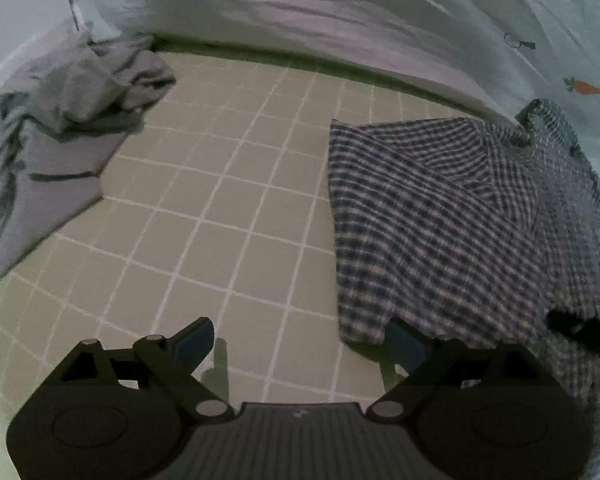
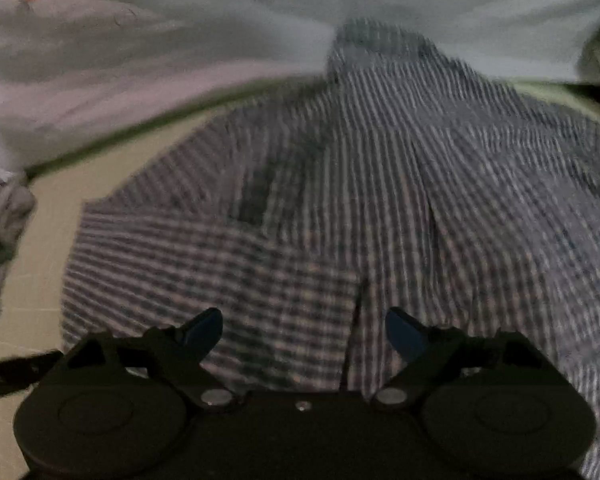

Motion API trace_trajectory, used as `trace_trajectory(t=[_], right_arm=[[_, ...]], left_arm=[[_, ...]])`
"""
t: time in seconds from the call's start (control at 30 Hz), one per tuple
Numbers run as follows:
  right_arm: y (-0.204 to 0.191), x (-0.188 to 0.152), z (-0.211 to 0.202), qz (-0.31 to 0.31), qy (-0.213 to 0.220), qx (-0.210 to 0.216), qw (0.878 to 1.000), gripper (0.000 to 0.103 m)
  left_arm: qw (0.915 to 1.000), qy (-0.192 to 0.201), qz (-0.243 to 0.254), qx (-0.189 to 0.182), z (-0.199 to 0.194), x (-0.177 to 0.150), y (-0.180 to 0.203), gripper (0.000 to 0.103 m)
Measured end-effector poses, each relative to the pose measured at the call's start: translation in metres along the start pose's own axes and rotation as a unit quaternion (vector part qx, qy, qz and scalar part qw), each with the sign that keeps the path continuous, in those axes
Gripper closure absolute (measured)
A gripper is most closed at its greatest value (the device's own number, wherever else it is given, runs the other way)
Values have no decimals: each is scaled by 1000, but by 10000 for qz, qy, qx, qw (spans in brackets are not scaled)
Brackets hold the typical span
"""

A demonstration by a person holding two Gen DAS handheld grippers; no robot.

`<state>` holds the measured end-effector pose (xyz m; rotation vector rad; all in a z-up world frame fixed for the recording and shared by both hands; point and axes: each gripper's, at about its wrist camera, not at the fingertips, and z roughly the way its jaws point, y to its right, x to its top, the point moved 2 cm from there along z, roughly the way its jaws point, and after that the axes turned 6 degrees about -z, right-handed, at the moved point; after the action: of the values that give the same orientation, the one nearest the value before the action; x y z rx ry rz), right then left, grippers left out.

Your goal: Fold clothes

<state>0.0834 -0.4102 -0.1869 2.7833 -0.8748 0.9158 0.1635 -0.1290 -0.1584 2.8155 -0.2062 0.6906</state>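
Two views: only our left fingers (image 1: 300, 344) are facing the grey garment (image 1: 60, 128); both are spread, angling down, with the right fingers (image 2: 304, 332) over the plaid shirt (image 2: 340, 200).

A home, most likely a bedroom, with laundry sorted on a bed. Underfoot of the clothes, a soft pale cover printed in a grid of white lines (image 1: 236, 208), bordered by rumpled white bedding (image 1: 480, 20) dotted with small cartoon carrots (image 1: 584, 87). Around it, a crumpled grey garment (image 1: 60, 120) on one side and a checked shirt (image 1: 440, 220) spread on the other.
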Motion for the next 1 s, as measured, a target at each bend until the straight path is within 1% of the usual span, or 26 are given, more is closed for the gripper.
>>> trace_trajectory(t=[0.07,0.1,0.17,0.2,0.23,0.27,0.3,0.37,0.47,0.53,0.7,0.8,0.93,1.0], right_arm=[[7,-3,8,299,-177,110,9993,15],[9,-4,9,369,-215,181,9989,21],[10,-4,7,183,-169,260,9993,44],[10,-4,5,89,-142,321,9993,71],[9,-4,4,-5,-115,385,9992,87],[9,-4,2,-98,-88,448,9989,97],[11,-2,-3,-147,-5,483,9987,103],[18,2,-16,-215,203,566,9980,103],[41,12,-39,-220,560,617,9963,103],[62,17,-55,-174,793,562,9951,103],[133,34,-79,283,1286,278,9909,103],[182,49,-85,643,1504,90,9865,103],[244,71,-92,1034,1854,-214,9770,103],[274,83,-90,1152,2032,-442,9713,103]], left_arm=[[10000,22,10,-19,2,2,2,10],[10000,37,32,-3,2,2,4,10],[10000,65,34,8,0,2,7,10],[10000,71,9,9,-2,1,9,10],[10000,71,-16,16,-4,-1,11,10],[10000,71,-33,33,-6,-2,13,10],[9999,75,-43,50,-8,-4,15,10],[9999,123,-7,89,-13,-7,21,10],[9996,227,32,194,-22,-13,30,10],[9993,272,8,263,-27,-17,36,10],[9985,379,-74,396,-41,-31,56,10],[9978,432,-43,509,-48,-38,69,10],[9966,426,-27,710,-50,-42,84,10],[9960,414,18,794,-48,-41,92,10]])
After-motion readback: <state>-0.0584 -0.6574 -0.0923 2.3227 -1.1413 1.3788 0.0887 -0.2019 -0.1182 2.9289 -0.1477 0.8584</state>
